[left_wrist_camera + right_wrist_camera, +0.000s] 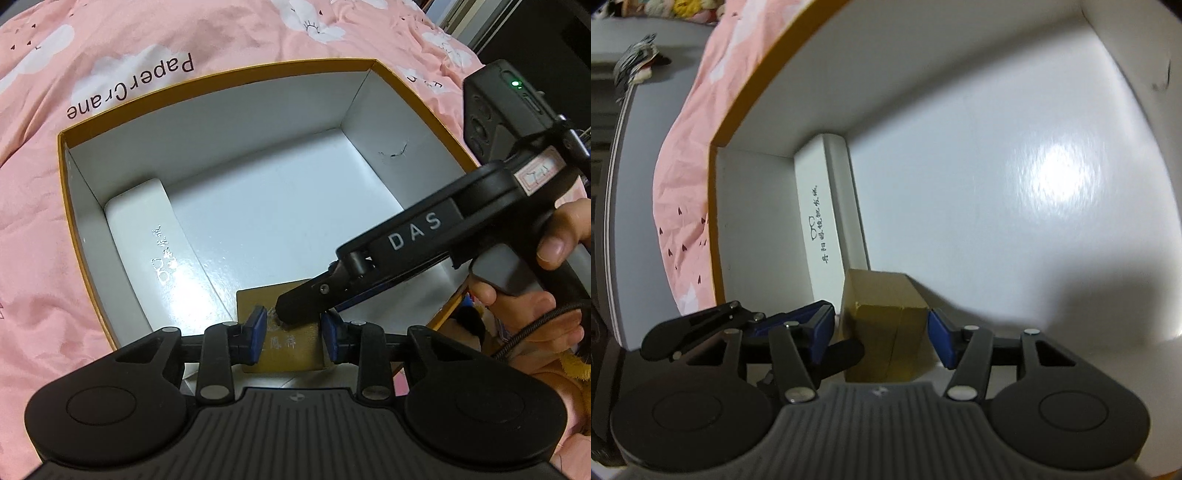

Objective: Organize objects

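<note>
A: Where is the small tan cardboard box (291, 345)?

B: On the floor of the big white-lined carton with the mustard-yellow rim (221, 75), at its six o'clock edge, just beside a long white glasses case (155, 251) lying along the nine o'clock wall.

A: And the left tool (293, 334)?

B: Spread, its blue pads (258, 325) flanking the tan box with small gaps. The right tool (881, 332) is also spread around that box, not pinching it; its nose reaches in from three o'clock.

A: What is the carton on?

B: A pink bedsheet printed with white clouds (166, 37).
</note>
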Demonstrator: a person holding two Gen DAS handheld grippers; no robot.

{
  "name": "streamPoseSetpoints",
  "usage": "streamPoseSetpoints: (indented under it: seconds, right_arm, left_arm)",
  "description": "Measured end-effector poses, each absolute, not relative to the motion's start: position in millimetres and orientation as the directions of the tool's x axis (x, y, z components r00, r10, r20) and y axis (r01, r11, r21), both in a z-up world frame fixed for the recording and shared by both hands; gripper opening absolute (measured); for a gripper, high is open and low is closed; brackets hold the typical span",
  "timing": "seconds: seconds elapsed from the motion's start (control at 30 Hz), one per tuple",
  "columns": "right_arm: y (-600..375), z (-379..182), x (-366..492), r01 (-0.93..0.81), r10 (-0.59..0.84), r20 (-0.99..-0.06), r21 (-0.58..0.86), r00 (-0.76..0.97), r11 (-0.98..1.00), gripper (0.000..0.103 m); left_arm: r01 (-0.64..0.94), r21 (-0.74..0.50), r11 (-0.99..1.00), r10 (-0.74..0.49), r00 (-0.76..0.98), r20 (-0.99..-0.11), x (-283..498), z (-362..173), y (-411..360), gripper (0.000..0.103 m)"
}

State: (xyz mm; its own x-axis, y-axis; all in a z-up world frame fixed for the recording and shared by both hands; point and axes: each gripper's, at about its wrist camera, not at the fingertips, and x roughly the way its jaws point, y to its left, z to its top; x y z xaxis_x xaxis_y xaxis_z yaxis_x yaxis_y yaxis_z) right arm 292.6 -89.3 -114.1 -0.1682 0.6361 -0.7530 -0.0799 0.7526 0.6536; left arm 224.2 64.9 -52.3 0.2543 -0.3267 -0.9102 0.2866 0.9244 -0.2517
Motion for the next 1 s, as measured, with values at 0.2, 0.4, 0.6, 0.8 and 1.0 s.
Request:
streamPoseSetpoints:
  seconds: [0.2, 0.4, 0.6, 0.8, 1.0]
  right_arm:
    - [-78, -109, 288, -0.138, 0.619, -0.769, 0.638, -0.161, 0.757, 0.049]
    - [-56, -72, 287, -0.453, 0.52, -0.847, 0.508, -0.108, 0.732, 0.049]
    - [-5, -39, 266, -0.858, 0.326, -0.944, 0.204, -0.046, 0.471, 0.049]
    - [10, -46, 255, -0.983, 0.188, -0.975, 0.144, -0.121, 0.115, 0.049]
    - [35, -46, 248, -0.984, 0.154, -0.972, 0.169, -0.176, -0.056, 0.048]
  left_arm:
    - [0.305, -0.261, 0.916, -0.344, 0.265, -0.901, 216, -41, 73, 0.036]
    - [0.251, -0.224, 0.942, -0.308, 0.373, -0.875, 207, -11, 97, 0.036]
    - [0.085, -0.196, 0.977, -0.213, 0.471, -0.856, 201, 4, 118, 0.036]
    - [-0.005, -0.166, 0.986, -0.14, 0.513, -0.847, 191, 5, 131, 0.038]
    - [-0.042, -0.196, 0.98, -0.15, 0.493, -0.857, 190, -4, 145, 0.038]
